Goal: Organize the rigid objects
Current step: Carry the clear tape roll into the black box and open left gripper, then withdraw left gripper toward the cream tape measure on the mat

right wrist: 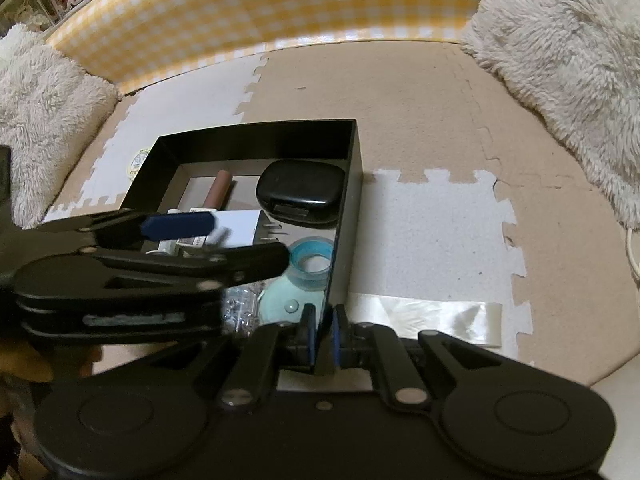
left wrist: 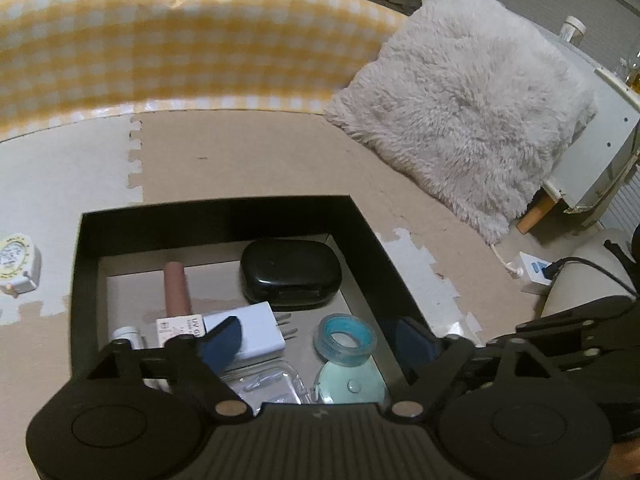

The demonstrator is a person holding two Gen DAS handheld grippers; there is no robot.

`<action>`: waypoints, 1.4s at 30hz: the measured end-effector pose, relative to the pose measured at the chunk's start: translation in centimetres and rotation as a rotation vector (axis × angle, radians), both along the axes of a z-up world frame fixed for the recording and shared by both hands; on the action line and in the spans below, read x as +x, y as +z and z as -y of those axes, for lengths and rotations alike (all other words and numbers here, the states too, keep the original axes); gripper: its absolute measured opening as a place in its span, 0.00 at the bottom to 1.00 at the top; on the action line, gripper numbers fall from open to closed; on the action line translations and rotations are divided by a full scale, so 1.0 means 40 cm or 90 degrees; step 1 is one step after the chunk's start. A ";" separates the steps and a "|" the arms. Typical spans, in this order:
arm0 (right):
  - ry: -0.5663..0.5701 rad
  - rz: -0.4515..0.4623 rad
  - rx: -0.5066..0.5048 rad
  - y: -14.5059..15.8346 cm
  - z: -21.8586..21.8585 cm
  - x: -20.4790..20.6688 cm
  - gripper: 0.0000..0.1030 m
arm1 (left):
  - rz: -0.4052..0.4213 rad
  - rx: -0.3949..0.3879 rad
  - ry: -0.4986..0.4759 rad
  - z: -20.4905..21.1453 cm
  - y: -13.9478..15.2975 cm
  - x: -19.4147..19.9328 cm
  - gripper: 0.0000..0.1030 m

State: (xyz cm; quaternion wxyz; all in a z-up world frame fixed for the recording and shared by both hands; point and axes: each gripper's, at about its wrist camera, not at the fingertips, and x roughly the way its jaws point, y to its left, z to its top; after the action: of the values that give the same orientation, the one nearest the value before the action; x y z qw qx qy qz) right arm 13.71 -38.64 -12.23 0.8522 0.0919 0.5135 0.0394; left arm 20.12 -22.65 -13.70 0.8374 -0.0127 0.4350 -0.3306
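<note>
Foam puzzle mats [right wrist: 420,92] in beige and white cover the floor, with a yellow checked wall [left wrist: 168,40] behind and a shaggy cushion [left wrist: 472,112] at the right. On the mats sits a black box [left wrist: 280,216], already holding a black case [left wrist: 290,272] in its far right corner, a brown tube [left wrist: 177,288] to the left of the case, a white charger [left wrist: 256,332], a roll of blue tape [left wrist: 346,340] against the right wall and a pale green disc [left wrist: 352,384] at the near edge. The left claw [left wrist: 316,340] hangs over the box with its jaws wide apart and nothing between them — the charger and the tape lie just below. The right claw [right wrist: 322,332] is pinched shut on the box's near right wall, steadying it. One item is not yet in: a round white tape measure [left wrist: 18,264] lies on the mat beyond the box's left wall. Risks, as I judge them — the open left fingers sit low among the packed things and could drag the charger or tip the tape on the way out; reaching left for the tape measure could catch the box's left wall; and any pull from the right claw would slide the light box on the mats.
</note>
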 end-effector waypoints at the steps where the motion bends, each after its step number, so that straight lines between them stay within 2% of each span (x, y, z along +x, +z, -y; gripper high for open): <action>1: 0.001 0.000 -0.001 0.000 -0.001 0.000 0.09 | 0.000 -0.006 0.001 -0.006 0.010 -0.001 0.89; 5: 0.001 -0.001 -0.002 0.000 -0.002 0.000 0.09 | 0.005 -0.018 -0.003 -0.022 0.050 -0.010 0.96; 10: 0.000 -0.001 -0.001 0.000 -0.001 -0.001 0.09 | 0.021 -0.004 -0.010 -0.045 0.087 -0.027 1.00; 27: 0.003 -0.002 -0.007 0.000 -0.006 -0.002 0.08 | 0.036 0.034 -0.016 -0.124 0.153 -0.072 1.00; 32: 0.004 -0.002 -0.009 0.000 -0.006 -0.002 0.08 | 0.043 0.044 -0.004 -0.153 0.157 -0.071 1.00; 36: 0.004 -0.002 -0.010 -0.002 -0.004 -0.005 0.08 | 0.053 0.033 0.005 -0.191 0.156 -0.067 1.00; 42: 0.006 -0.002 -0.014 -0.001 -0.008 -0.005 0.08 | 0.068 0.065 0.047 -0.264 0.143 -0.033 1.00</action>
State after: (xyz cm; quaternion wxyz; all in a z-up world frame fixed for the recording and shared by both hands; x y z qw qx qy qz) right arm 13.51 -38.33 -12.26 0.8520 0.0804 0.5159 0.0377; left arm 18.80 -12.08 -7.99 0.8708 0.0315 0.4050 -0.2769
